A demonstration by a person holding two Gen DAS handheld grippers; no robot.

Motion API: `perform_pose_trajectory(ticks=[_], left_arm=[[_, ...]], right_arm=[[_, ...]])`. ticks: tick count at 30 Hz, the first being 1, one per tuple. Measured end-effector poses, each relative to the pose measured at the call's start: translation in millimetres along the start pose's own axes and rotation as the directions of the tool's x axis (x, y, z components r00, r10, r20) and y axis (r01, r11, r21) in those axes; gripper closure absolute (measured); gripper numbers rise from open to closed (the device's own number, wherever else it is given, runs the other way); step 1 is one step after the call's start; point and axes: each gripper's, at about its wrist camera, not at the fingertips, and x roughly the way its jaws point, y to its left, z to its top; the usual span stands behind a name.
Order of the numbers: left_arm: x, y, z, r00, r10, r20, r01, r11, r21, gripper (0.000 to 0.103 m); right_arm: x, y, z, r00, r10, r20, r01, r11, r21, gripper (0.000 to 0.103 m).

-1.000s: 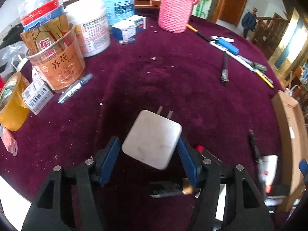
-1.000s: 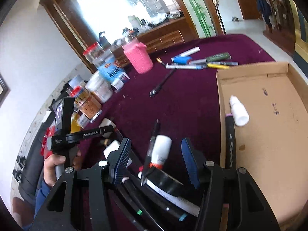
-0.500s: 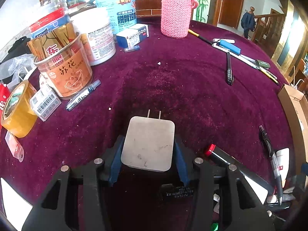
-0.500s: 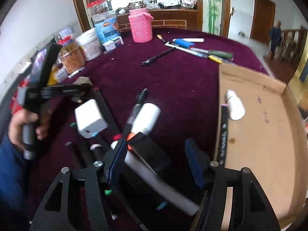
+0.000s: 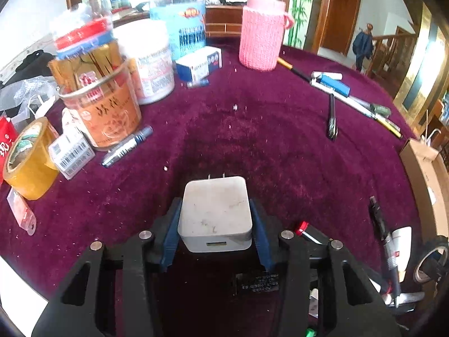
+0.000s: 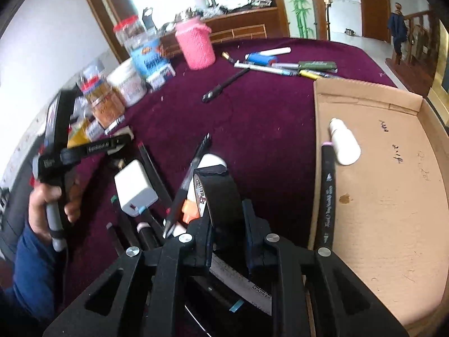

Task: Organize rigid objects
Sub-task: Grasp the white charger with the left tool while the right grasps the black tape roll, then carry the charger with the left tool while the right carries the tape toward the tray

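1. The left tool has just been closing and now clamps the white charger between its blue pads, prongs pointing away, just above the table.
2. The right tool has just been closing too; its jaws stand narrow, pinching the wall of a black tape roll over the pile of pens.
3. The box on the right holds only a white bottle and a black marker leaning on its edge. So it's early days, I'd say: two items in, two in hand.
4. Plenty is left: markers across the far table, a black pen, and more pens under the right tool.
5. Readable writing: "BULL" on the tape roll's core, "MARKE" on a marker below it, "GenRobot.AI" on the left tool's body. Tub and jar labels at far left are too blurred to read.
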Motion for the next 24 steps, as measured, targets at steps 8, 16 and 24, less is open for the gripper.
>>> perform_pose_trajectory(ticks=[8,16,24], left_arm=[[-36,-18,-2,0.991,-0.03,0.129,0.025,0.999,0.041,0.058],[-82,-58,-16,0.958,-0.051,0.282,0.012,0.99,0.139,0.058],[-101,-108,-44,0.93,-0.077,0.361,-0.028,0.96,0.277,0.058]], right_arm=[[-8,3,5,0.997,0.061,0.054,-0.062,0.998,0.029,0.087],[-13,-1,5,0.992,0.077,0.103,-0.084,0.995,0.056,0.087],[-12,-4,7,0.991,0.068,0.113,-0.076,0.995,0.068,0.087]])
